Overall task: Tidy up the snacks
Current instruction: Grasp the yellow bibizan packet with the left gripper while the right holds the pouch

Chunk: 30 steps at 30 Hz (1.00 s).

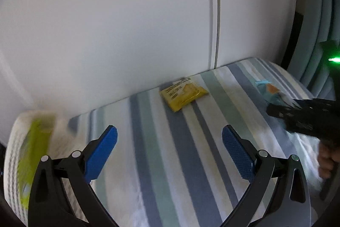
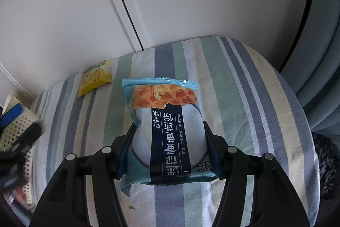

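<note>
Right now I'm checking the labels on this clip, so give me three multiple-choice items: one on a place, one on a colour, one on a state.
1. Where does the yellow packet lie?
A. On the striped cloth, near the white wall
B. In the white basket
C. Between the left jaws

2. What colour are the left gripper pads?
A. Red
B. Blue
C. Green

3. What is the right gripper doing?
A. Open over bare cloth
B. Shut on the yellow packet
C. Shut on the blue snack bag

Key: 1 A, it rests on the stripes by the wall. 2 B, both pads show blue. 3 C, the jaws press the bag's two sides.
</note>
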Available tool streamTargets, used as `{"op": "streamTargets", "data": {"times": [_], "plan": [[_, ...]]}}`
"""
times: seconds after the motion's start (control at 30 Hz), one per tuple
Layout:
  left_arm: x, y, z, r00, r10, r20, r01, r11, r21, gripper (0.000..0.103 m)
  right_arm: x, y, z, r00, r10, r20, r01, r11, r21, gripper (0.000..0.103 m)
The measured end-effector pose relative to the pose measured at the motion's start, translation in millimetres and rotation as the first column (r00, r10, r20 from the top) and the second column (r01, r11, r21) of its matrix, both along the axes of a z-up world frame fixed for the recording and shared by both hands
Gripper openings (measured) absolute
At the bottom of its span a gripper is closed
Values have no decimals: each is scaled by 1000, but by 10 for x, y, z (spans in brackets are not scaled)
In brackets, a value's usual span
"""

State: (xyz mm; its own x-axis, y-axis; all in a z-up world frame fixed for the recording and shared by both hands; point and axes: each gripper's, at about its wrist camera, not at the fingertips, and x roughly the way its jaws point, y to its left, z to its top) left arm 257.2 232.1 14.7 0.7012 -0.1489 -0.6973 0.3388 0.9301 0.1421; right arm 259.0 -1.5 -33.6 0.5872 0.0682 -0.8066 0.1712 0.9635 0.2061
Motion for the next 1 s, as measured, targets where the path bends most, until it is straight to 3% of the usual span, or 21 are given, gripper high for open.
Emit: {"op": "streamTargets", "data": {"times": [0.13,0.53,0.87,1.0], "plan": [[388,-142,-173,999,-28,-29,28,1000,6,100,0,-12,-1,1000,10,9,-10,1000,20,59],[993,-363,-554,992,-92,-88,97,994,54,100,-4,-47,64,999,12,32,-15,995,97,59],[1214,-467,-636,971,-205,-124,205,979,-9,100,11,-117,80,999,-2,38,-3,990,138,59],[1089,-502,-639,959,-245,-140,243,969,-33,100,8,-151,70,999,-6,39,0,987,158,59]]}}
